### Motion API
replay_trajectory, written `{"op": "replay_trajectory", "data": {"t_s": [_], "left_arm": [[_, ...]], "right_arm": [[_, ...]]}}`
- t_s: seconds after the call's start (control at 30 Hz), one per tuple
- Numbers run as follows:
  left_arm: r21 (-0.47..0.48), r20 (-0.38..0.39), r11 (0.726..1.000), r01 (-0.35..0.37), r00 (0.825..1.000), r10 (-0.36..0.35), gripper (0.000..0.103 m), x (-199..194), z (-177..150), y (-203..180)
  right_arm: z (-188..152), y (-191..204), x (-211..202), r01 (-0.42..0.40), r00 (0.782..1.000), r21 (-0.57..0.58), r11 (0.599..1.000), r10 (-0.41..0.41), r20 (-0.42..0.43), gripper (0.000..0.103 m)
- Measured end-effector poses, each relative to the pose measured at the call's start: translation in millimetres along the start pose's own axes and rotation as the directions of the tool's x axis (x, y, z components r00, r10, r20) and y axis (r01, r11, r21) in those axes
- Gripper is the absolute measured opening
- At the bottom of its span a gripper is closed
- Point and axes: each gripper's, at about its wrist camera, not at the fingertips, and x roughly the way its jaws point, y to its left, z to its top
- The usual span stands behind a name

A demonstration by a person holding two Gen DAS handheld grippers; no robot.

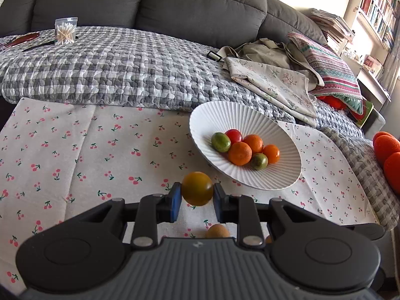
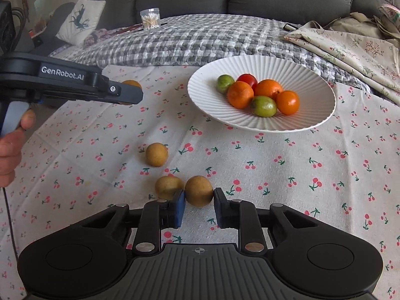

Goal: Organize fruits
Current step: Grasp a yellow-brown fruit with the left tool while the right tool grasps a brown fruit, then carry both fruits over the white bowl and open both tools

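A white ribbed plate [image 1: 250, 117] [image 2: 300, 75] holds several fruits: oranges [image 1: 239, 153] [image 2: 240, 94], green ones [image 2: 263, 106] and a red one [image 2: 247, 79]. My left gripper [image 1: 197, 197] is shut on a yellow-brown round fruit [image 1: 197, 188], held above the cherry-print cloth, left of the plate; it also shows in the right wrist view [image 2: 125, 92]. My right gripper [image 2: 199, 200] has its pads against a brown round fruit [image 2: 198, 191] on the cloth. Two more brown fruits [image 2: 156, 154] [image 2: 168, 187] lie beside it.
The cherry-print cloth [image 2: 300, 175] covers a low surface before a checked quilt [image 1: 112, 70] and grey sofa. A cotton-swab jar [image 1: 65, 30] stands far left on the quilt. Folded cloths and a striped pillow [image 1: 332, 70] lie at right, with orange plush shapes [image 1: 387, 150].
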Motion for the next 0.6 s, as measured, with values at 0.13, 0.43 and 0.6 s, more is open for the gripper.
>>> {"op": "replay_trajectory", "data": {"t_s": [0.13, 0.43, 0.6], "left_arm": [[0.005, 0.005, 1.000, -0.010, 1.000, 0.010, 0.025, 0, 0, 0], [0.014, 0.016, 1.000, -0.018, 1.000, 0.017, 0.025, -1, 1, -2], [0.031, 0.026, 0.999, -0.021, 0.999, 0.020, 0.025, 0, 2, -5]], "right_arm": [[3, -7, -11, -0.001, 1.000, 0.038, 0.999, 0.000, 0.022, 0.023], [7, -17, -34, -0.005, 0.997, 0.088, 0.996, -0.003, 0.080, 0.023], [11, -23, -49, -0.003, 0.993, 0.112, 0.994, -0.011, 0.117, 0.023]]}}
